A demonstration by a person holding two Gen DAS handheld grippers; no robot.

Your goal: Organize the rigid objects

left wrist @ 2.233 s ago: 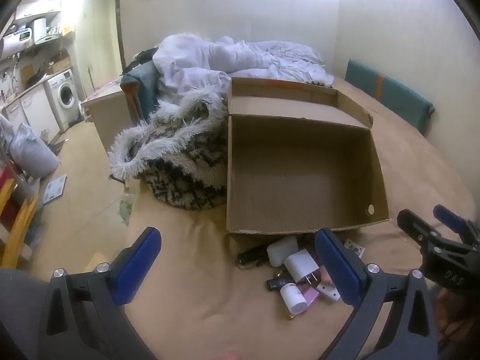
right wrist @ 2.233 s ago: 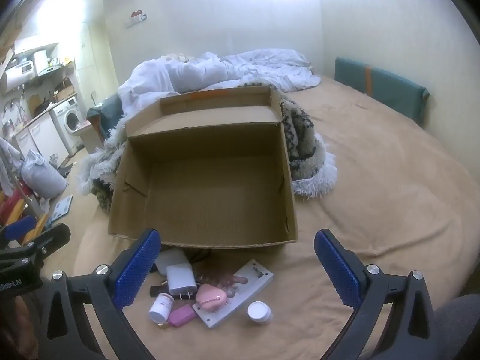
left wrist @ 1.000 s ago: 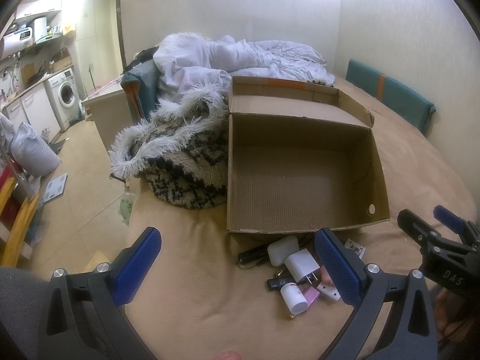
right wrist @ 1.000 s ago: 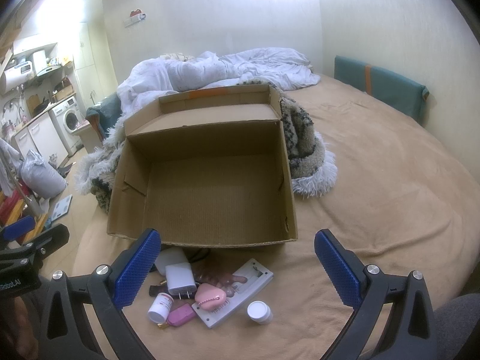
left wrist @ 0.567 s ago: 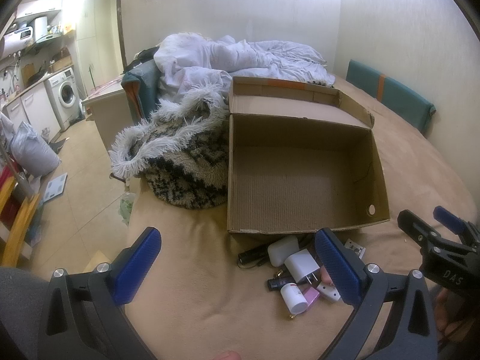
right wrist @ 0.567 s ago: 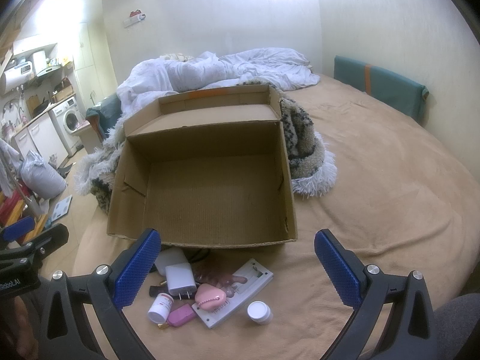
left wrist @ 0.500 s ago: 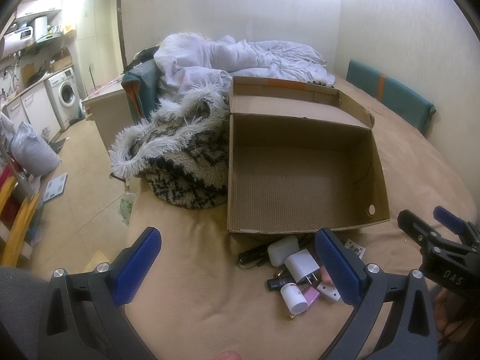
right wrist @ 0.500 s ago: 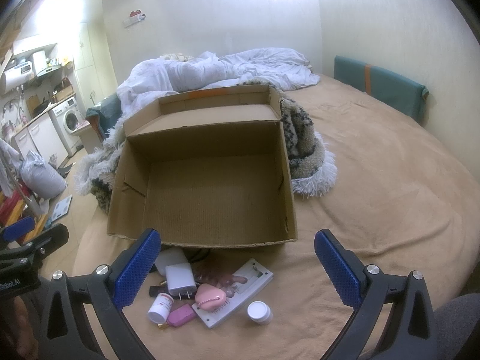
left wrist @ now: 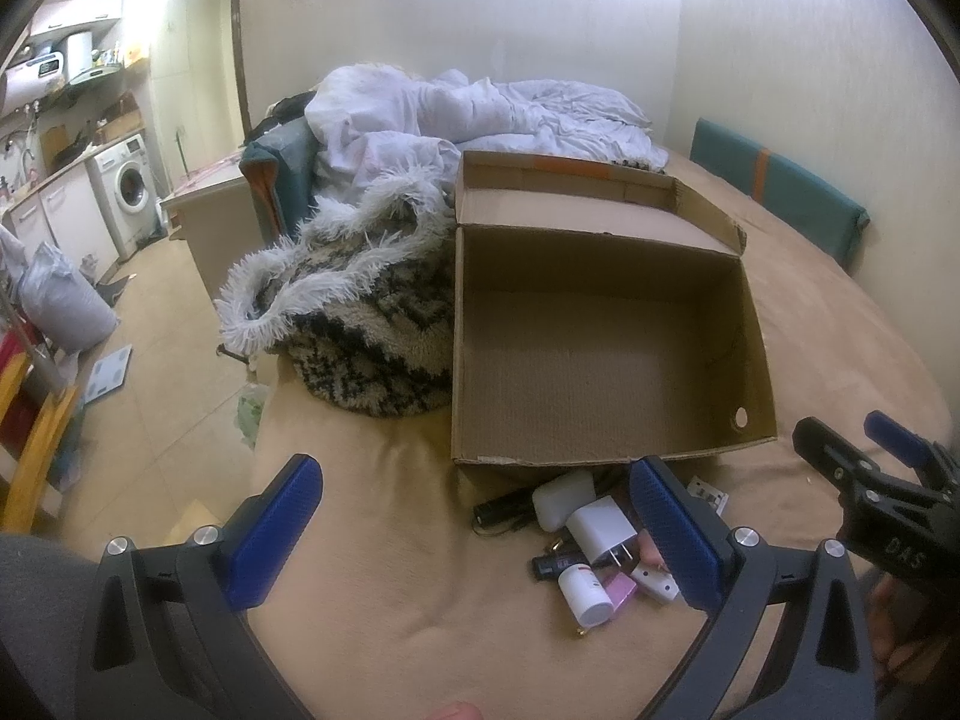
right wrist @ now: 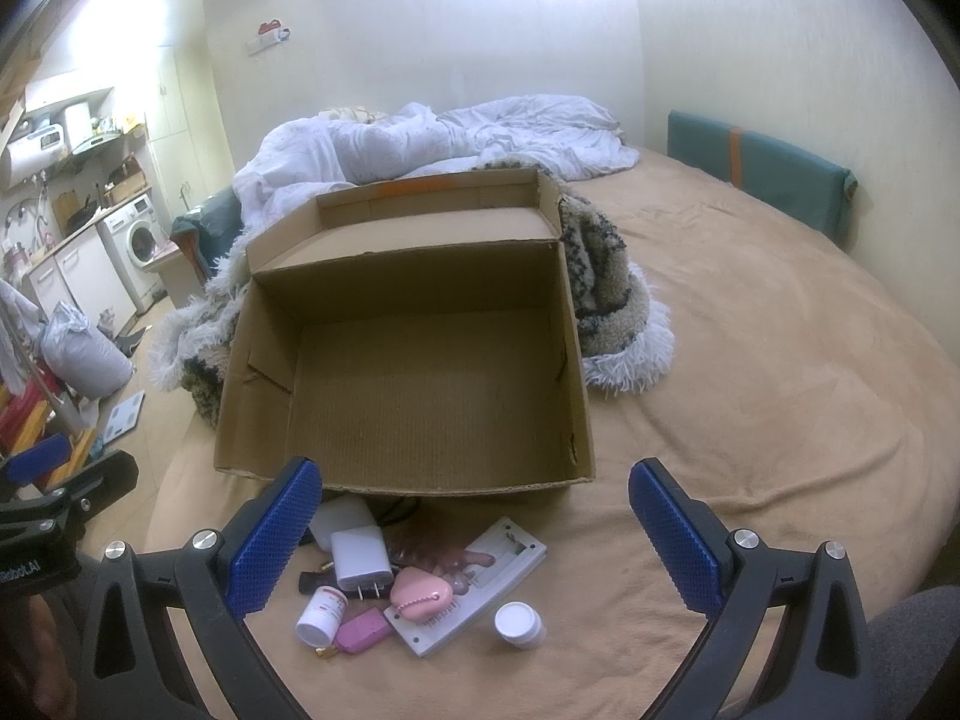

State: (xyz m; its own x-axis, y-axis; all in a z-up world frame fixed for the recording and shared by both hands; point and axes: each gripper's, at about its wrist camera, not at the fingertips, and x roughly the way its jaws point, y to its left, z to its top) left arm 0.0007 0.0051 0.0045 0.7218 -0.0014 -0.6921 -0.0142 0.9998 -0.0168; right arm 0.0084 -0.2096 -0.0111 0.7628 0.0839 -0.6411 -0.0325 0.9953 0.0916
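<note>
An open, empty cardboard box (right wrist: 414, 384) (left wrist: 600, 360) lies on the tan bed. In front of it is a small pile: a white charger plug (right wrist: 360, 558) (left wrist: 603, 531), a white bottle with a red label (right wrist: 321, 612) (left wrist: 585, 594), a pink heart-shaped case (right wrist: 420, 594), a pink flat item (right wrist: 360, 630), a white power strip (right wrist: 474, 582), a white round jar (right wrist: 519, 624) and a black stick (left wrist: 501, 507). My left gripper (left wrist: 480, 531) and right gripper (right wrist: 474, 531) are both open and empty, held above and before the pile.
A black-and-white shaggy throw (left wrist: 354, 324) lies against the box's left and far sides. A white duvet (right wrist: 420, 144) is heaped behind. A teal cushion (right wrist: 762, 174) leans on the right wall. The bed's left edge drops to the floor (left wrist: 150, 360).
</note>
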